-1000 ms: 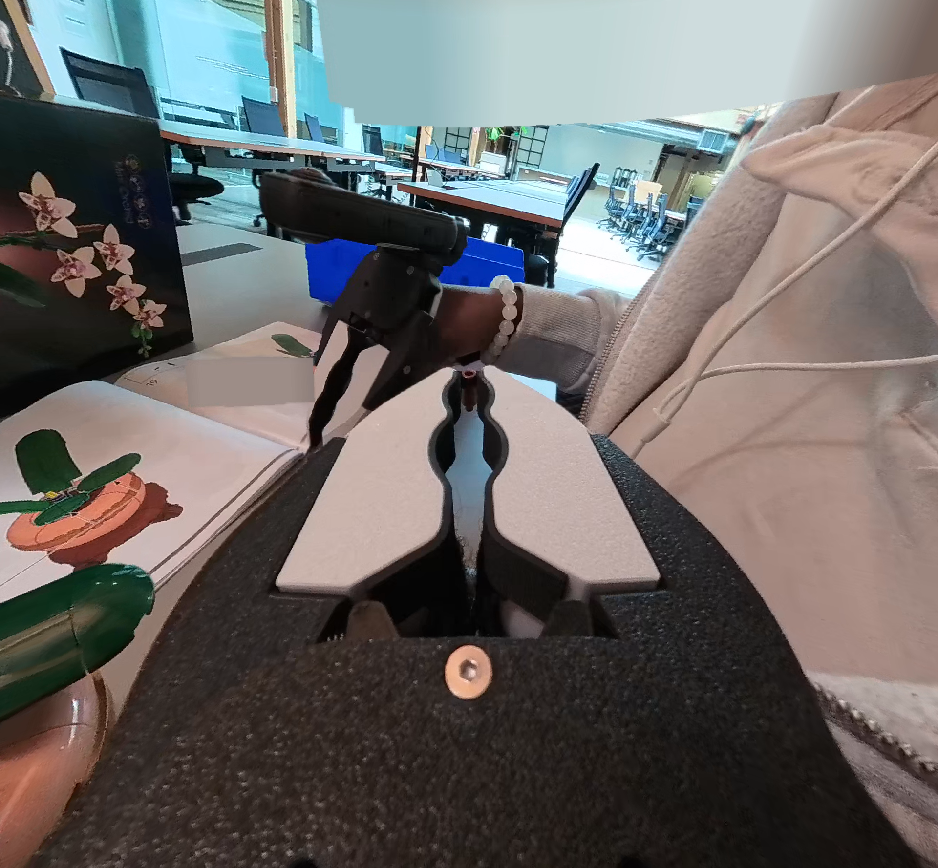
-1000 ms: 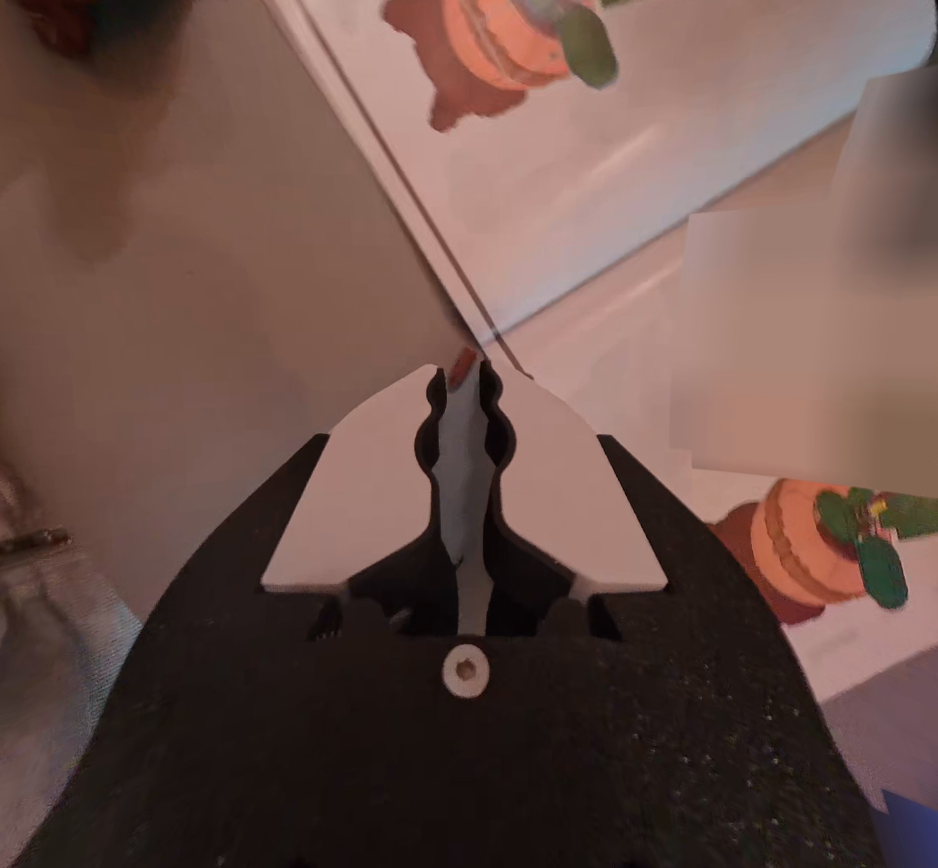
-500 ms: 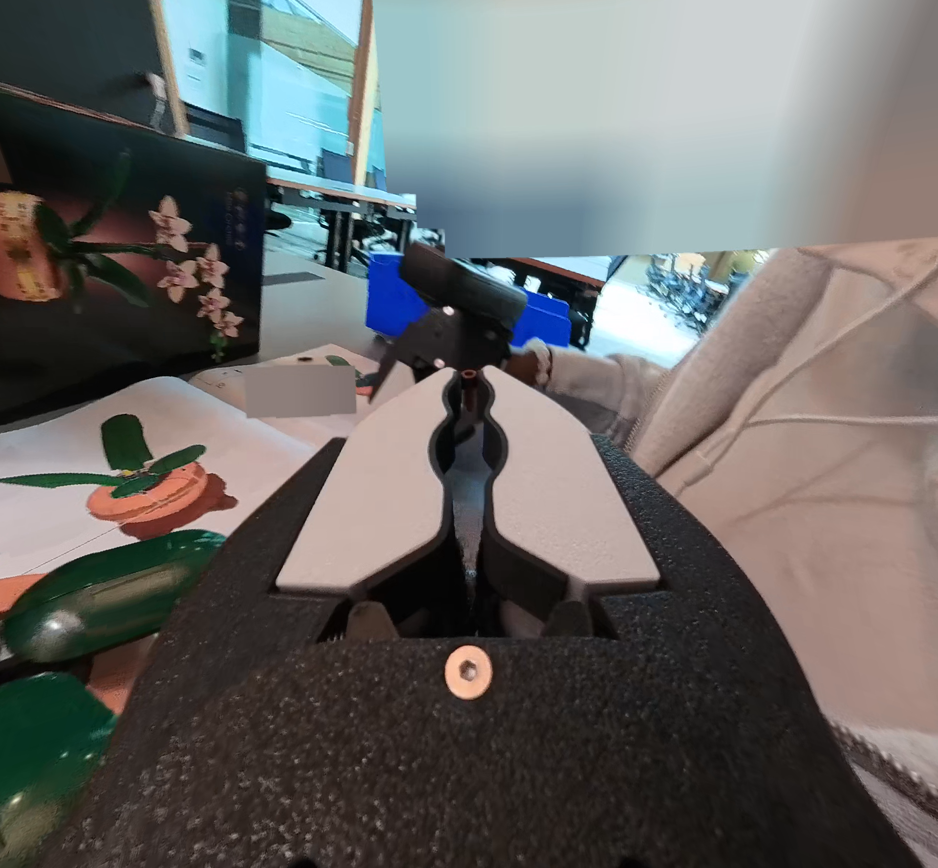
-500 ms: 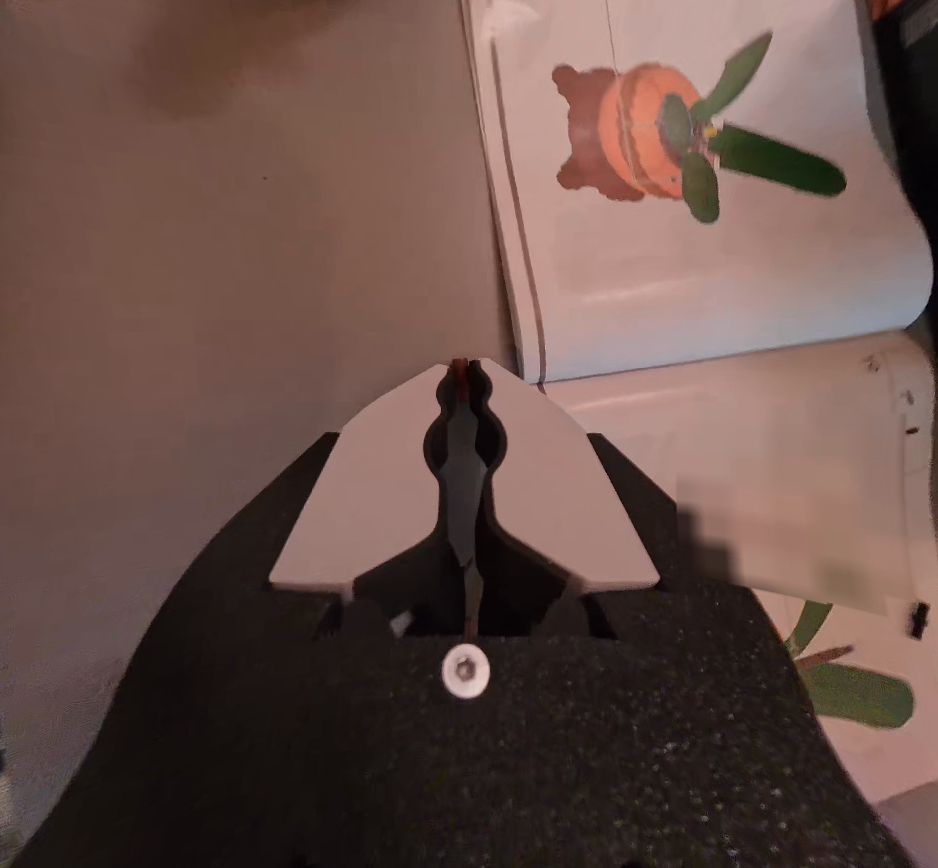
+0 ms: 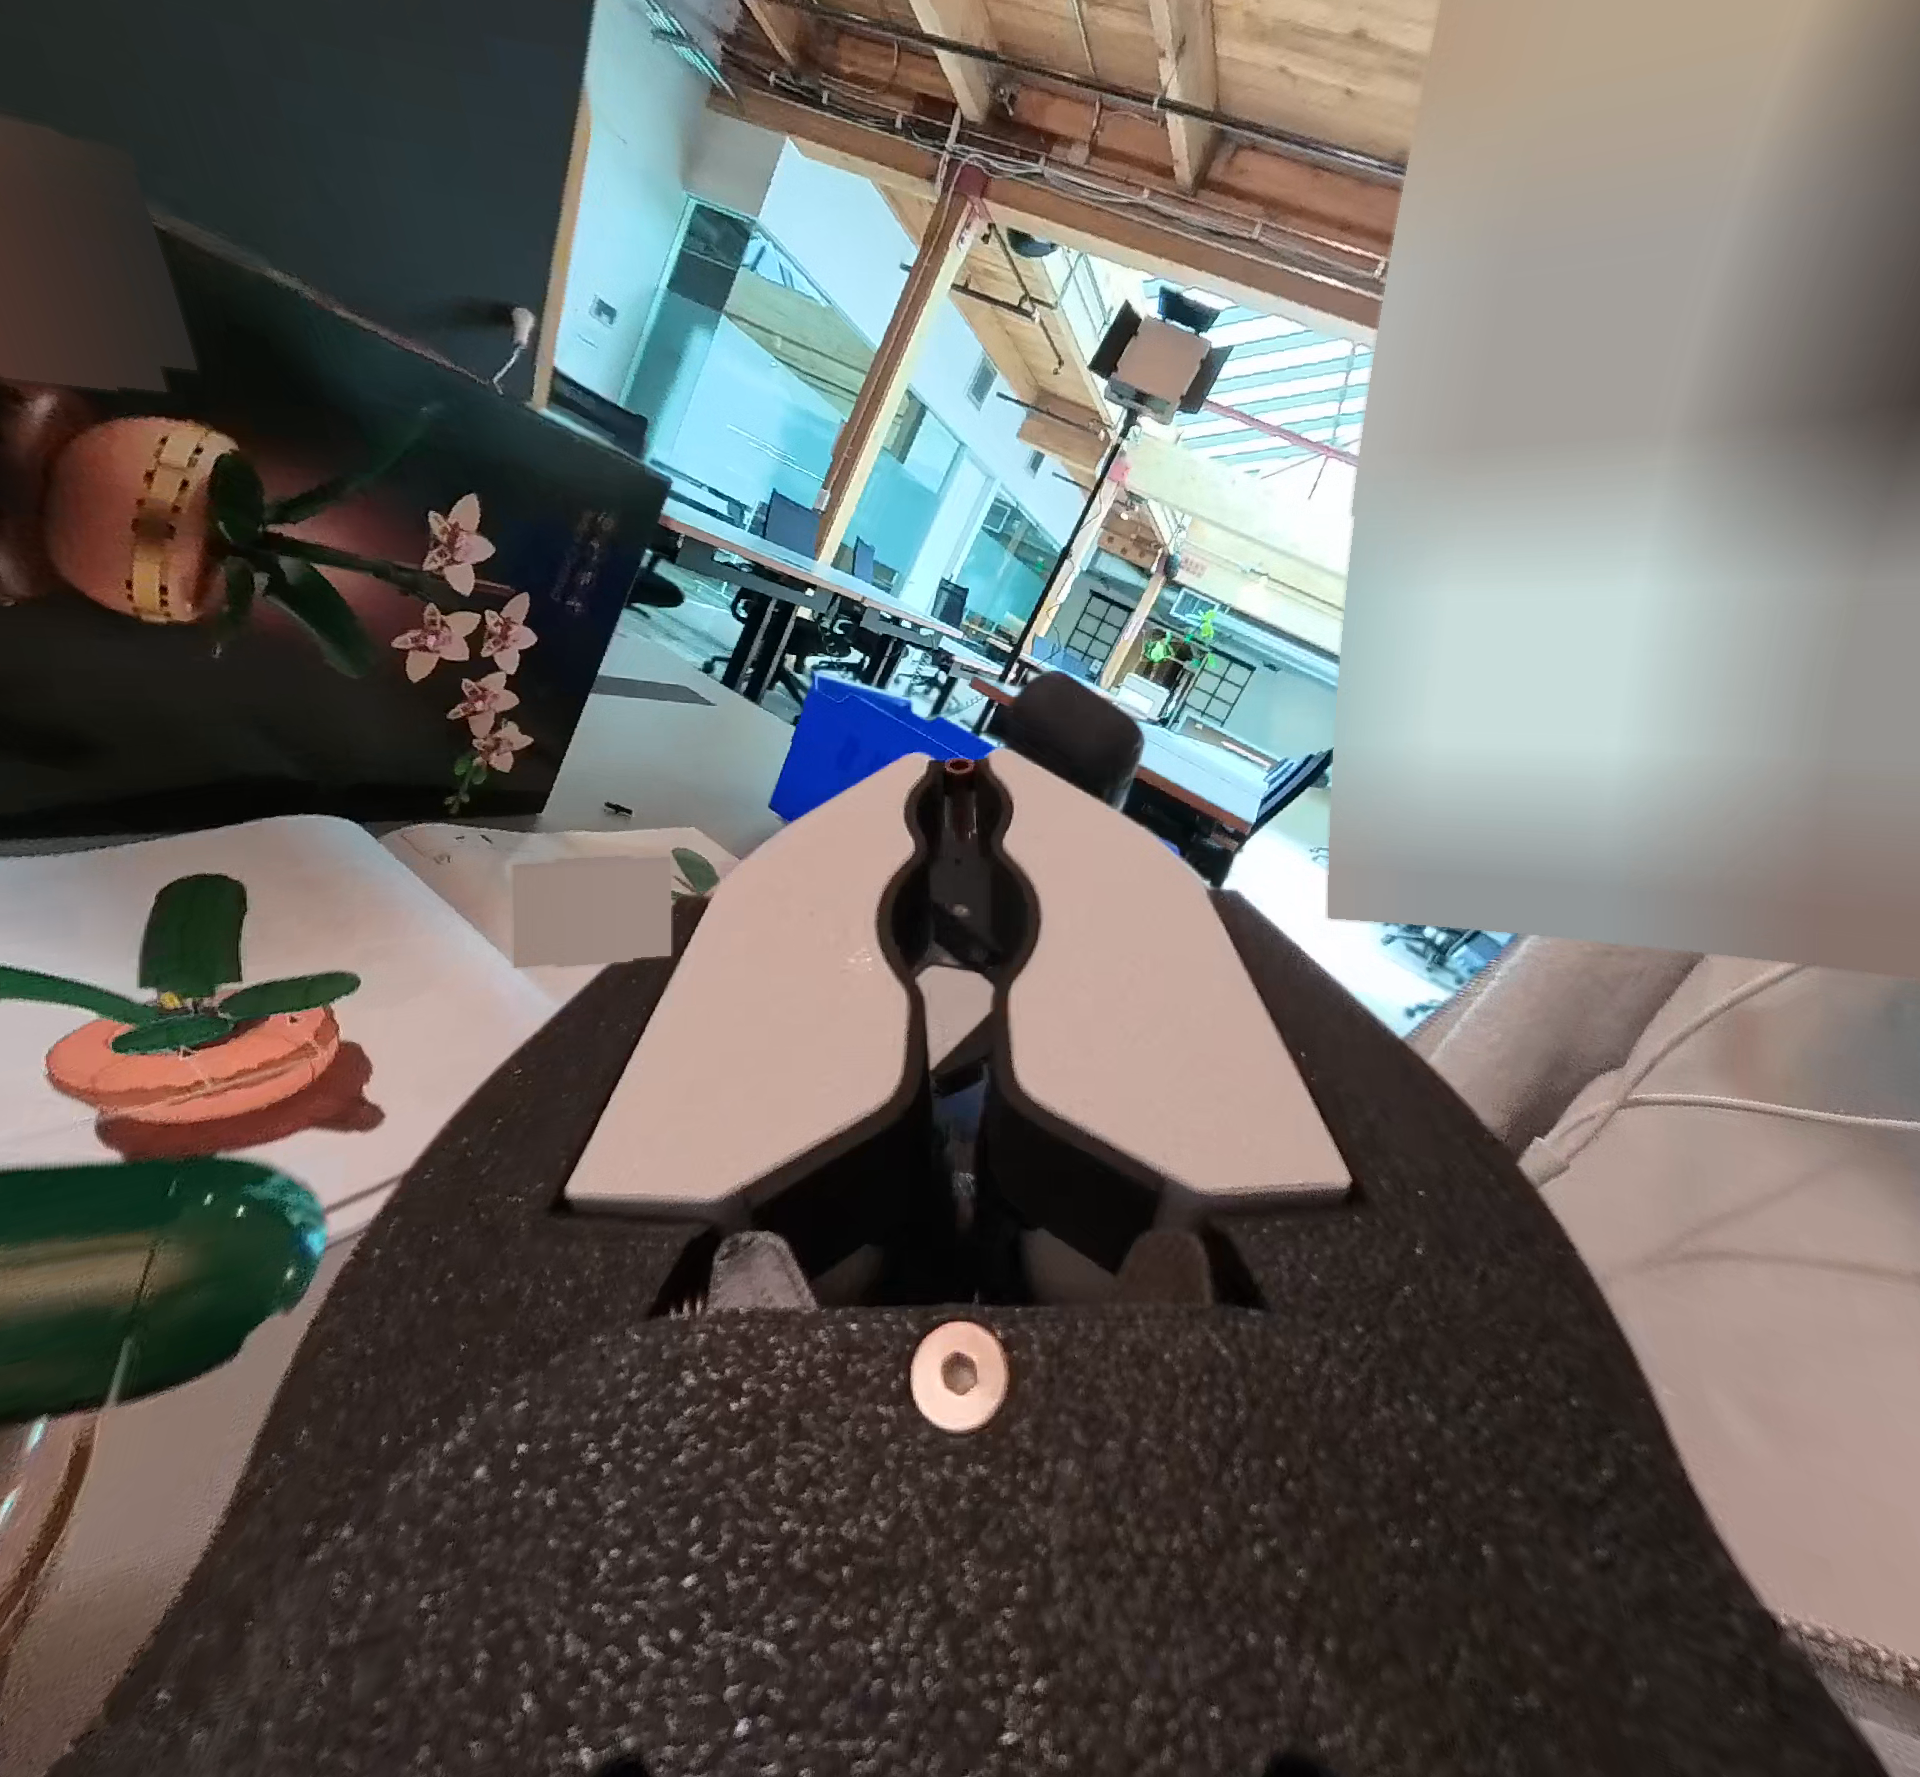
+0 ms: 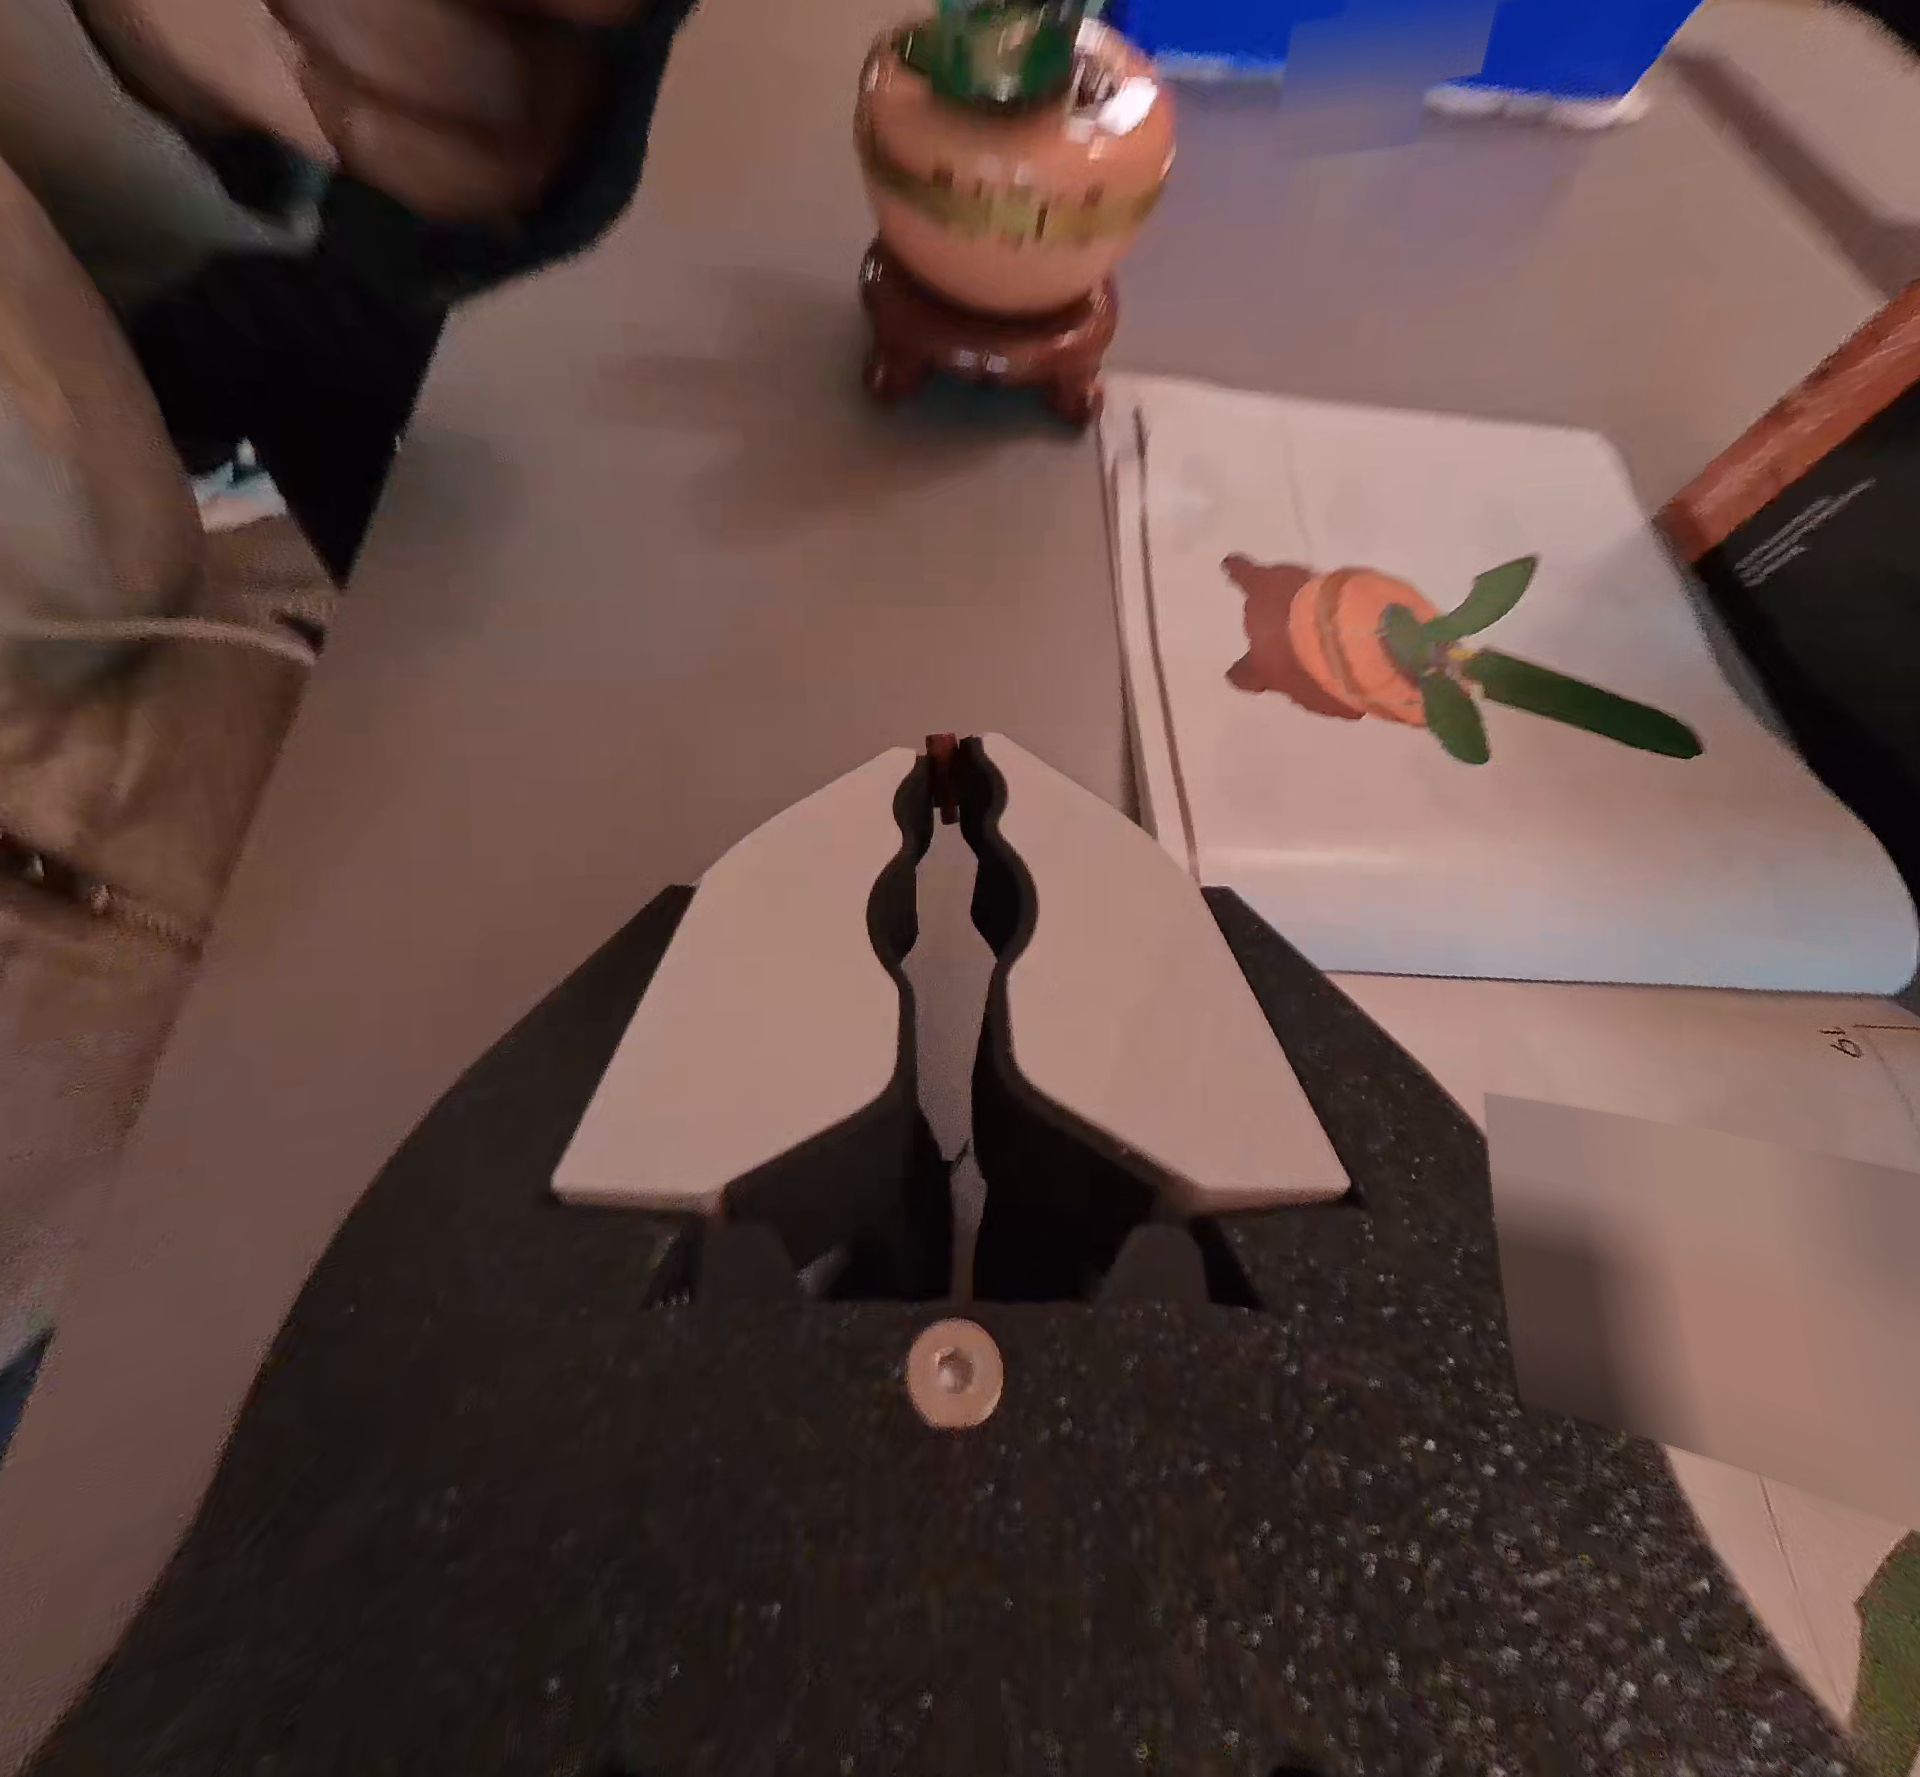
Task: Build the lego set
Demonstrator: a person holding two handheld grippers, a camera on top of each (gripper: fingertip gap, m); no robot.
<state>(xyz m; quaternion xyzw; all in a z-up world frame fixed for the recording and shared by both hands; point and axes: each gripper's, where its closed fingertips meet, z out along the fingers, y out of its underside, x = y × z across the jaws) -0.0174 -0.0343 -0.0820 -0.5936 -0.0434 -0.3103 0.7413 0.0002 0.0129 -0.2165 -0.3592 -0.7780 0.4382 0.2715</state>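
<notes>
The lego plant pot (image 6: 1003, 200), peach with a gold band on a brown stand (image 6: 987, 356), stands on the grey table (image 6: 644, 688) with green leaves on top. One green leaf (image 5: 135, 1280) shows blurred at the lower left of the left wrist view. My left gripper (image 5: 958, 773) is shut on a small dark red piece (image 5: 962, 808) and is raised, pointing up and away from the table. My right gripper (image 6: 945, 748) is shut on a small dark red piece (image 6: 943, 784), above the table short of the pot. A hand (image 6: 436, 54) holds the left gripper at the upper left.
The open instruction booklet (image 6: 1455, 792) lies right of the pot and also shows in the left wrist view (image 5: 312, 927). The dark set box (image 5: 312, 605) stands behind it. A blue bin (image 5: 862, 761) is at the back. The person's pale hoodie (image 5: 1662, 1208) is on the right. The gap from one gripper's tips to the other's is roughly 15 cm.
My left gripper has tilted up towards the ceiling. My right gripper has swung from looking down at the booklet to facing the pot across the table. Both stay shut on their pieces.
</notes>
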